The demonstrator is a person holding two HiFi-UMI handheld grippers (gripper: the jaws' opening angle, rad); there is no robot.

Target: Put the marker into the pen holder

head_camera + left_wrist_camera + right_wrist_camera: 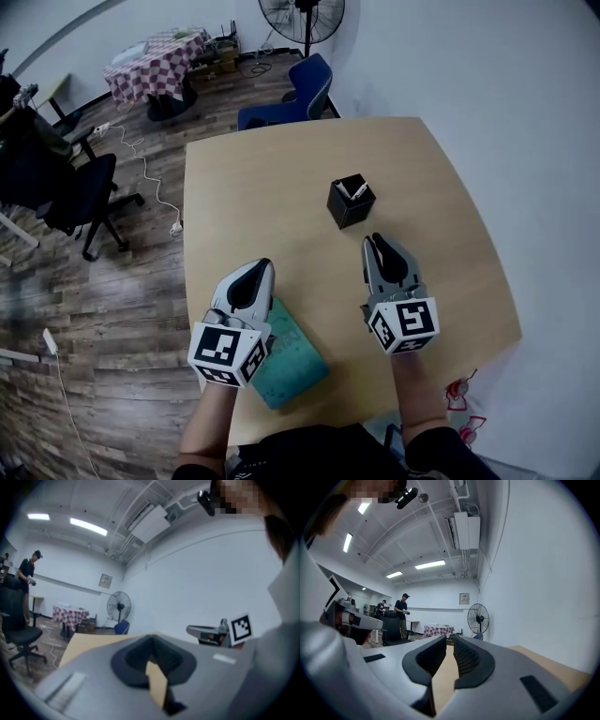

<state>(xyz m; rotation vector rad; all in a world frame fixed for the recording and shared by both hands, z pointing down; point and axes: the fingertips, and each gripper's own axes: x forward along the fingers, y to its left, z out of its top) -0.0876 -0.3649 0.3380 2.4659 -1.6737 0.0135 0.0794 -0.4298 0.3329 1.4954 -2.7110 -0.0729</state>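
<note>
My left hand-held gripper (265, 264) hovers at the near left of the bench (262, 187) with its jaws together at the tips and nothing between them, and part of it sits over a teal pad (298, 361) that juts past the front edge. I judge that a careless sweep there could nudge the pad off the bench. Toward the middle stands the black holder (349, 214), upright and open at the top. One marker (357, 191) leans inside it with its pale end poking above the rim, and I see nothing else in it, so the task looks done to me. The holder seems light, and the bigger risk is my right hand-held gripper (375, 239), whose tips lie just short of it. A forward drift could clip the wall, tip the holder and spill the marker. That gripper is closed to a thin slit with only bare bench showing through, and it holds nothing.
</note>
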